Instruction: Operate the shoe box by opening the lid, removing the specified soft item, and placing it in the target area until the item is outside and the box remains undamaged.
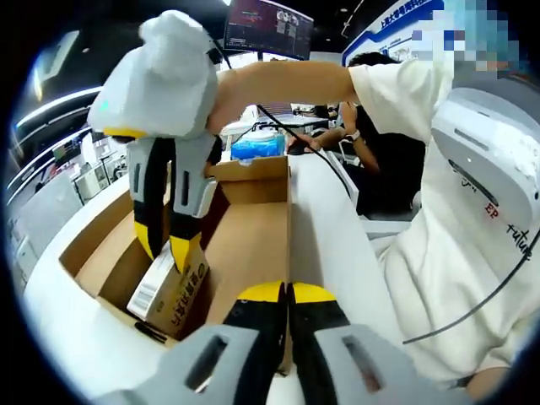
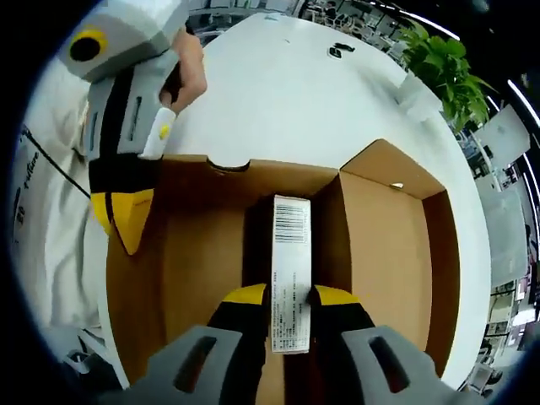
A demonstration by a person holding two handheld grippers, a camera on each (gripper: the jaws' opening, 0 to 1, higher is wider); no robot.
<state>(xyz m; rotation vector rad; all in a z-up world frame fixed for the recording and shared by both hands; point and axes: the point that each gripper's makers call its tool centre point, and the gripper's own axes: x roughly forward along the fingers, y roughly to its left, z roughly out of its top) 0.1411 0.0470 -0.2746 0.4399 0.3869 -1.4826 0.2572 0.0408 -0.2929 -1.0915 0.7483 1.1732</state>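
Packet [image 2: 290,274], a flat white-labelled item with a barcode and printed text, stands on edge inside the open cardboard box [image 2: 384,245]. In the right gripper view the right claw [image 2: 289,297] grips it, one yellow-tipped jaw on each side of its narrow edge. In the left gripper view the same packet [image 1: 167,291] shows tan sides and a white barcode label, held low in the box [image 1: 253,236] by the right claw [image 1: 165,245], which reaches down from above in a person's hand.

The box sits on a white counter [image 2: 278,76] with its flaps [image 2: 390,169] folded outward. The left claw [image 1: 287,295] has its jaws closed together on nothing, the tips touching, over the box's near edge; in the right gripper view it [image 2: 126,219] hangs over the box's left wall.

A person in a white shirt [image 1: 456,253] stands at the counter, a black cable trailing across the shirt. A green plant [image 2: 443,63] stands past the counter's far end.
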